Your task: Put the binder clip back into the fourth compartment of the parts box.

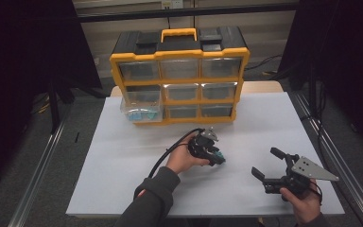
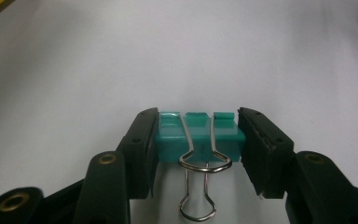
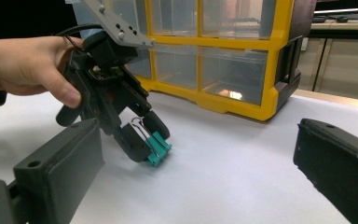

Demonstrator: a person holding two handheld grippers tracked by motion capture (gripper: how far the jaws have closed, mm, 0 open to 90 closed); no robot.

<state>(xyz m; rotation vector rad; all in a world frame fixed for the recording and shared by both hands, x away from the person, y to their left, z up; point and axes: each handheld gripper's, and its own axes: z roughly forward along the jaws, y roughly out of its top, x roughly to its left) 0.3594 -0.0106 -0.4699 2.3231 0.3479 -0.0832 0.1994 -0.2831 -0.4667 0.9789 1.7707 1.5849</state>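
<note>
1 clip (image 2: pixel 198 140), teal with wire handles, is clenched between the jaws of the left gripper (image 1: pixel 213 156), pressed on both sides of its body. It is held low over the white table (image 1: pixel 123 161), near the middle; whether it touches the surface cannot be told. The right gripper (image 1: pixel 270 165) is released, jaws wide apart, holding nothing, near the right edge and well apart from the clip.

Beyond, at the far side, stands the yellow organizer (image 1: pixel 179 75) with 9 clear drawers. 1 drawer (image 1: pixel 142 106), lower left, is pulled out and holds teal items, apparently more clips.

Assessment: the grasp is done. Judging by the open drawer, the clip is either bound for it or just taken from it; carriage, release and closing the drawer appear outstanding.
</note>
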